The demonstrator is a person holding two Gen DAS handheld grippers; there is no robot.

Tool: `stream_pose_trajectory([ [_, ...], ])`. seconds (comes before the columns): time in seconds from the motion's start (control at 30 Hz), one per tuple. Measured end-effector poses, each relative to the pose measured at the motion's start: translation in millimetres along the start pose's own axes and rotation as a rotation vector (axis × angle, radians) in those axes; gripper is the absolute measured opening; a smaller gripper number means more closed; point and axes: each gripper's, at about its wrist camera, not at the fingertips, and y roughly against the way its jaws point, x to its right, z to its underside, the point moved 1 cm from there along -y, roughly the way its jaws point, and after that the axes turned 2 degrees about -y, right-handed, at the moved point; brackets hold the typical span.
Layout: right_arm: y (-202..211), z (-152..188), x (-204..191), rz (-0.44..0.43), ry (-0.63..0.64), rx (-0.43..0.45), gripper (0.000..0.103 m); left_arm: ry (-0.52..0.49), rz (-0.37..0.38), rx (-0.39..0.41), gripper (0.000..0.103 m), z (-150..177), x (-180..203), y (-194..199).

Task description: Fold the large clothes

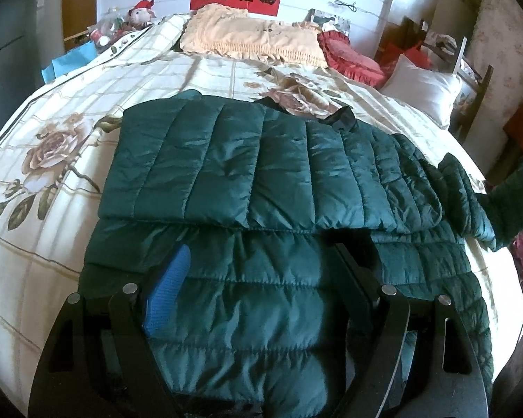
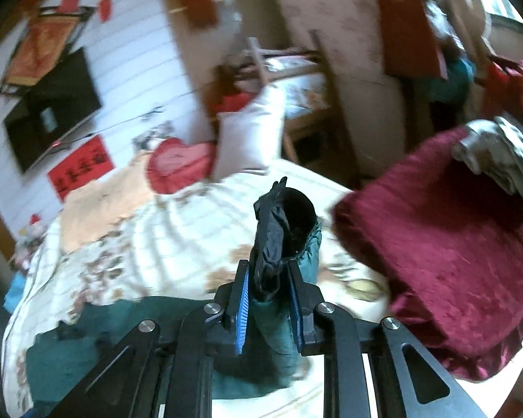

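Across a wide bed (image 1: 69, 80) covered by a cream quilt printed with a grid and large tan roses lies a big dark green quilted puffer jacket (image 1: 247, 160), glossy and soft, its padded channels stitched in parallel rows. Its body sits at the centre of the left wrist view, already doubled over once, with a sleeve trailing toward 3 o'clock.

At 3 o'clock in the right wrist view a thick crimson velvet cushion (image 2: 446, 271) rests on the bed edge. Toward 12 o'clock in the left view sit a peach ruffled pillow (image 1: 247, 38) and a red frilled heart cushion (image 1: 352, 55).

Left tool (image 1: 261, 278): its blue-padded fingers stand wide apart over the jacket's near panel, holding nothing.

Right tool (image 2: 270, 299): clamped shut on the jacket's sleeve cuff (image 2: 286, 230), a green tube with a black lining that stands up at 12 o'clock from the fingers. That view is motion-blurred.

The step in hand seems to be laying the sleeve across the body. It would go best by carrying the cuff low and level toward the jacket's middle, keeping the slippery fabric taut so no padding bunches, while the left tool pins the folded edge flat.
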Motion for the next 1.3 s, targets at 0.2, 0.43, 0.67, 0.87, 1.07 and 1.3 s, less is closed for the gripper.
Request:
stream_pose_trajectory([
  [0.2, 9, -3, -59, -0.126, 0.083, 0.010, 0.016, 0.024, 0.002, 0.013, 0.082, 0, -11, 6],
  [0.43, -6, 1, -59, -0.126, 0.059, -0.043, 0.015, 0.043, 0.010, 0.018, 0.082, 3, -19, 11],
  [0.67, -41, 38, -21, -0.041, 0.021, -0.191, 0.071, 0.060, 0.019, -0.002, 0.082, 6, -16, 2],
  [0.87, -58, 84, -46, -0.038, 0.207, -0.248, 0.076, 0.022, 0.008, -0.008, 0.082, 7, -8, 0],
  [1.07, -95, 101, -54, 0.018, 0.214, -0.290, 0.078, 0.035, 0.010, -0.019, 0.082, 8, -8, -1],
  [1.3, -117, 97, -32, 0.048, 0.102, -0.311, 0.022, 0.026, 0.005, -0.002, 0.082, 7, -12, 4],
])
